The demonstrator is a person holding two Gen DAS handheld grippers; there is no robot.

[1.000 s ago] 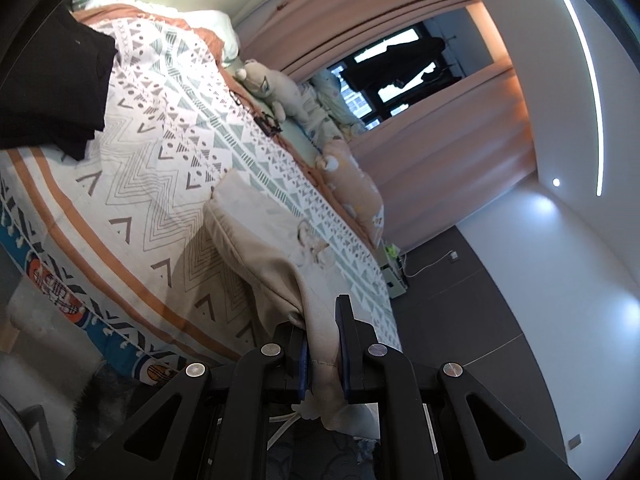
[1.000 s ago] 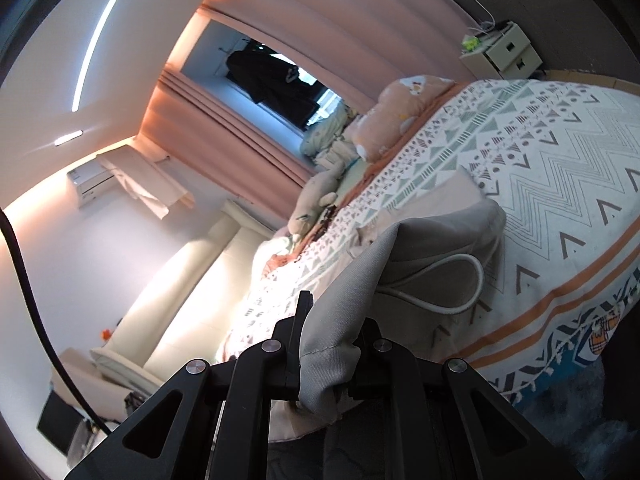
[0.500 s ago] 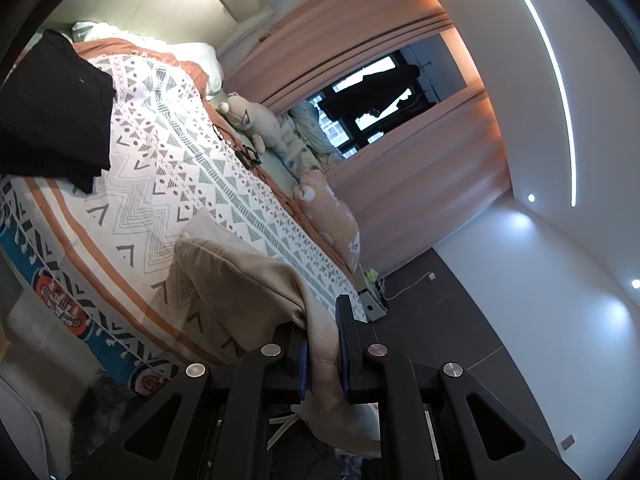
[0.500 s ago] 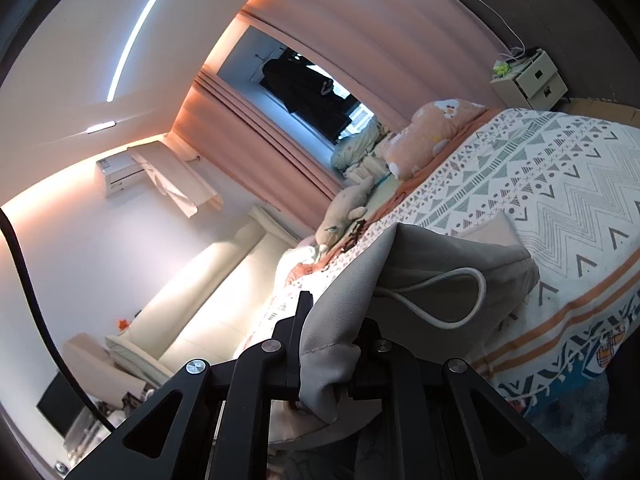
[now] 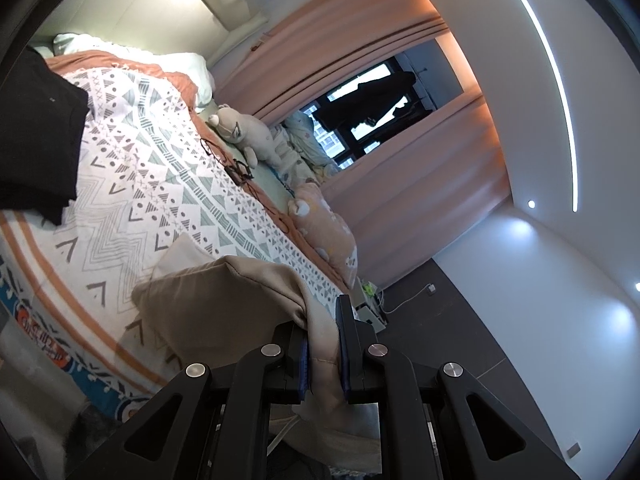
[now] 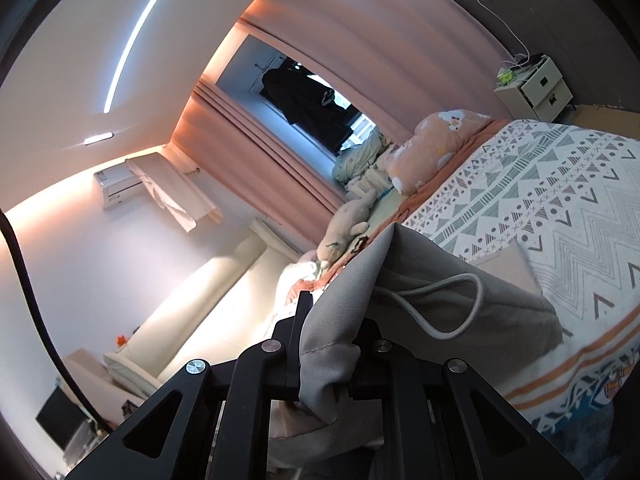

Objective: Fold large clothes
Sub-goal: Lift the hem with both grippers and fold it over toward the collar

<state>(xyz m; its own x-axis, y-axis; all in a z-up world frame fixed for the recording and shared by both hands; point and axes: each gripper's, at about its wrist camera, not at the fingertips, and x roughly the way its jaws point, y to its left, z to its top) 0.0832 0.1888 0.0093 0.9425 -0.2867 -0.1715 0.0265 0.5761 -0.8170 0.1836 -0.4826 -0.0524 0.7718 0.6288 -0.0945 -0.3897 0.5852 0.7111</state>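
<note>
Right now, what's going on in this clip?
A person with two handheld grippers is folding a beige garment at the edge of a bed with a patterned blanket. The left gripper is shut on one part of the fabric, and the right gripper is shut on another, near the drawstring. The cloth is lifted at the grippers and drapes down onto the blanket. A dark garment lies apart, further along the bed.
</note>
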